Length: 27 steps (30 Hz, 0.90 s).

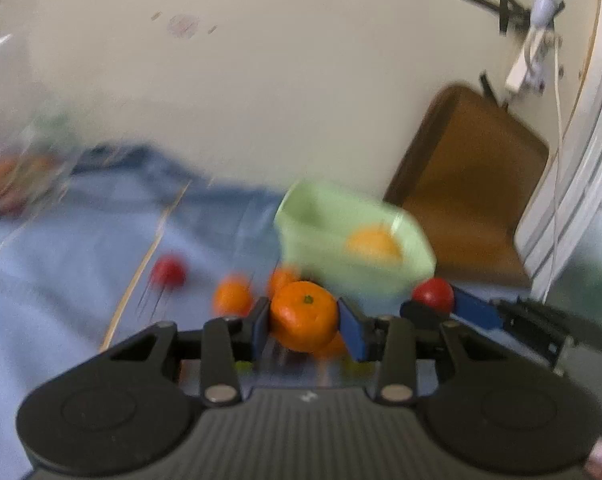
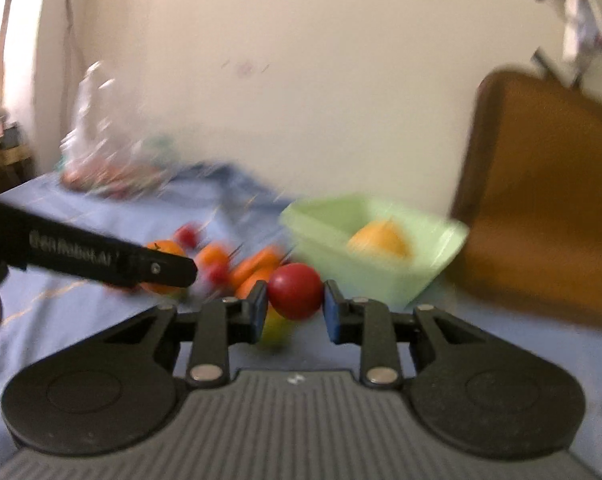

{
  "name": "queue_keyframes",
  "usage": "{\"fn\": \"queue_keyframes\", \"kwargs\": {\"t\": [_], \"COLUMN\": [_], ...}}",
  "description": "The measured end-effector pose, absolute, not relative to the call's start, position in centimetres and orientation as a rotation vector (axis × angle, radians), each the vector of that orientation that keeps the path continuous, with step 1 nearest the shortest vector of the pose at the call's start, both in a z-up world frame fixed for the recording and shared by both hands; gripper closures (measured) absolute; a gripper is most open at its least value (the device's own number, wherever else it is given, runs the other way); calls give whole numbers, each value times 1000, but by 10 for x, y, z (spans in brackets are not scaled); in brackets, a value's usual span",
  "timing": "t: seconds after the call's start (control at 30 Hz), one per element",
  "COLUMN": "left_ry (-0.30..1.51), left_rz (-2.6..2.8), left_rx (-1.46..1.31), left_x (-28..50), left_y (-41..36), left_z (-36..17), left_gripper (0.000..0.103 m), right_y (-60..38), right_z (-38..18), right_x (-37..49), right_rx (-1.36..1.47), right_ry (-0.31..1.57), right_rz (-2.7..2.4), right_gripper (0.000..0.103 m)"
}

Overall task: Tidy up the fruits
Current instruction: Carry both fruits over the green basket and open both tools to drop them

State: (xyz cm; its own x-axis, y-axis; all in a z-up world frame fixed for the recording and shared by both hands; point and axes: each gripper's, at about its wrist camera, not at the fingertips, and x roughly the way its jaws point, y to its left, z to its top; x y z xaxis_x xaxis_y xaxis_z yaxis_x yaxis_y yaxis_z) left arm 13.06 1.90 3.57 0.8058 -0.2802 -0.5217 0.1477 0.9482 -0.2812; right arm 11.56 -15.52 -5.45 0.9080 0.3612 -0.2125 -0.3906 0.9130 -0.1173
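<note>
We've got both tongs loaded. Left gripper [image 1: 304,320] is clamped on a mandarin [image 1: 304,316], blue pads pressing each side, fruit clear of the blue cloth [image 1: 61,280]. Right gripper [image 2: 295,304] is pinched on a red fruit [image 2: 295,291], prob. a small tomato or plum; can't tell which w/ the blur.

Outward: just behind both tongs sits the green bowl [image 2: 437,264], w/ one yellow-orange fruit [image 2: 379,240] already inside. Loose oranges and small reds [image 2: 217,260] lie on the cloth to the left of the bowl. A clear bag [image 2: 97,152] w/ more produce is well apart, far left by the wall.

Step in hand, as we judge it: carry phase, both pieces picked, not yet dropped. Next we need to bring each over the bowl rim, one at a time so the tongs don't collide, then let go low inside.
</note>
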Motion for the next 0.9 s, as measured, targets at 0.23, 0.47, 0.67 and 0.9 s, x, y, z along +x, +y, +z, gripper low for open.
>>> {"fn": "queue_keyframes", "kwargs": {"t": [0.23,0.47,0.67,0.9], "left_ry": [642,722,692,596], "left_rz": [-262,-239,-221,-230], "left_rx": [-280,-235,-208,-343], "left_x": [235,278,280,234], "left_y": [-12,-40,-41,14], "left_z": [40,18,15,43], "left_gripper": [66,65,44,44], "right_y": [-177,-209,-207,-212], "right_z": [-52,-50,-61,-56], "right_x": [189,250,263,236], "right_rx": [-27,140,138,142], "right_ry": [152,248,311,198], "right_rz": [252,249,268,258], "right_gripper": [71,70,66,48]}}
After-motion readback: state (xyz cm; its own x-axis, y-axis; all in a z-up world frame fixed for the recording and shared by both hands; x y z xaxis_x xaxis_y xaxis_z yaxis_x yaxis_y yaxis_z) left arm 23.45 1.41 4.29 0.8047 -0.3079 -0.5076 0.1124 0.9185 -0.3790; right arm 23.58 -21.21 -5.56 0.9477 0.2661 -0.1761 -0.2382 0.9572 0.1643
